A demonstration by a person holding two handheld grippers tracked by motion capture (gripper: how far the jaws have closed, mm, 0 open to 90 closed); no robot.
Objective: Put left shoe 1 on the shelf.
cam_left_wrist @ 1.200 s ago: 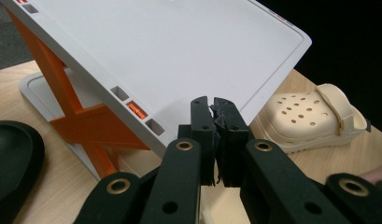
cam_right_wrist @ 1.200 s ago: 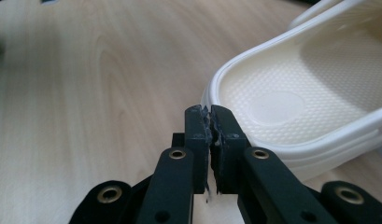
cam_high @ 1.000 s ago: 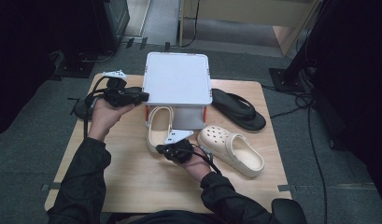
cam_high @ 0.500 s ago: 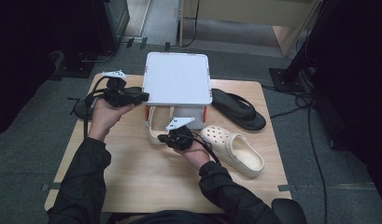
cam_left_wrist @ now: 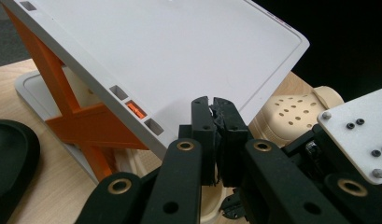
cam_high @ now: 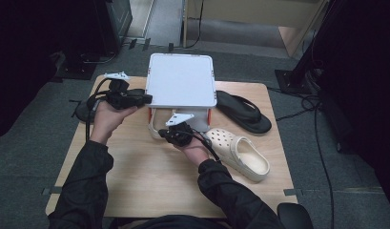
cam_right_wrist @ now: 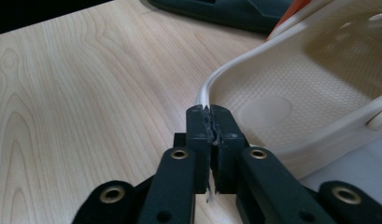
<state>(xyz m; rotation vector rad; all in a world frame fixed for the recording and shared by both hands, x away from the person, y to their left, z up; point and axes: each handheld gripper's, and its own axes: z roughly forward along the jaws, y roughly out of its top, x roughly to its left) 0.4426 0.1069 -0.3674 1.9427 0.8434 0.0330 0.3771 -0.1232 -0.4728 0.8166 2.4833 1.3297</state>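
A white shelf (cam_high: 180, 81) on orange legs stands at the table's far middle. Under its near edge lies a cream clog (cam_high: 153, 126), partly hidden. My right gripper (cam_high: 163, 133) is shut on that clog's thin heel rim (cam_right_wrist: 235, 70), one jaw outside and one inside. The left gripper (cam_high: 146, 98) hovers at the shelf's left edge (cam_left_wrist: 179, 46), jaws shut on nothing (cam_left_wrist: 213, 105).
A second cream clog (cam_high: 240, 152) lies right of my right hand. One black flip-flop (cam_high: 245, 112) rests right of the shelf, and another (cam_left_wrist: 11, 154) lies by the left hand. The wooden table (cam_high: 135, 191) has bare surface near the person.
The right gripper has moved away from the person toward the shelf, and the cream clog has slid farther under it. The left gripper has stayed put.
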